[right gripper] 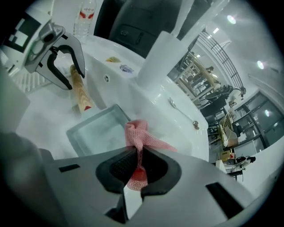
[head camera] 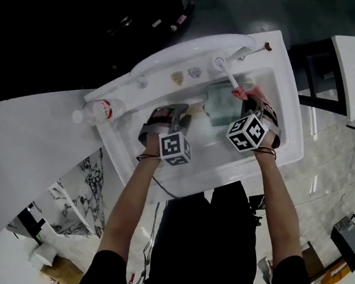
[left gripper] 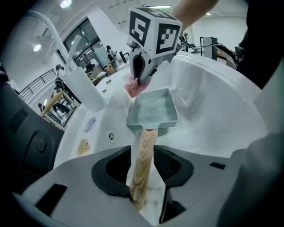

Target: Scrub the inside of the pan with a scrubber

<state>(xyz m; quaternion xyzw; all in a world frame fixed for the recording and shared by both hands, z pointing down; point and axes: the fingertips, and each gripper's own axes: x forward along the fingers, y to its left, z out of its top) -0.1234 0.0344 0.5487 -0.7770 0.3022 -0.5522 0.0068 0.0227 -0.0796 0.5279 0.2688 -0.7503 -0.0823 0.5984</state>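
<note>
Presently the pan (left gripper: 153, 110) is steadied in the sink (left gripper: 213, 102), its wooden handle (left gripper: 143, 150) clamped by the left gripper (left gripper: 144, 177) so the inside is exposed. The pink scrubber (right gripper: 141, 137) is pinched in the right gripper (right gripper: 137, 170), held at the pan's far rim.

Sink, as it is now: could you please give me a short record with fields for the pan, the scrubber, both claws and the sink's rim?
Pan: pan, pale blue, rectangular, over the basin of the white sink
Left claw: left claw shut on the pan's wooden handle
Right claw: right claw shut on the pink mesh scrubber
Scrubber position: at the pan's rim; contact unclear
On the rim: plastic bottle with red label
</note>
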